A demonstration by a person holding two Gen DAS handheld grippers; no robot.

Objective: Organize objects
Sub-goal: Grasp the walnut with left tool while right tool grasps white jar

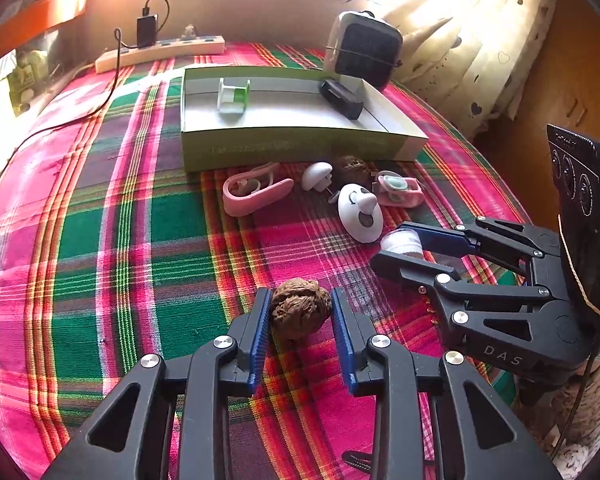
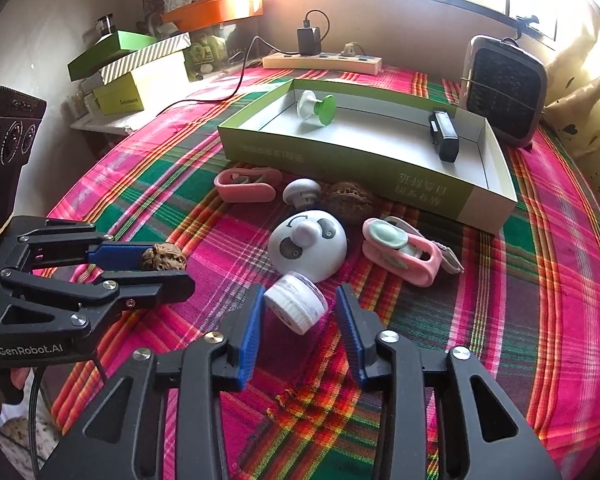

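On plaid cloth, before green box (image 2: 380, 172): walnut (image 1: 300, 307) between left gripper (image 1: 300, 320) pads, touching. Hard, light, knobbly; take across middle. White jar (image 2: 296, 303) between right gripper (image 2: 300, 320) pads, right-hand gap showing; smooth, likely slippery.

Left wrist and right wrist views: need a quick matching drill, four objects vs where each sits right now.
Things:
1. walnut
2. white cap
3. black device
4. panda dome

Places:
A. inside the green box
B. between the right gripper fingers
C. on the plaid cloth, in front of the box
D. between the left gripper fingers

Pairs: 1-D, 2-B, 3-A, 4-C
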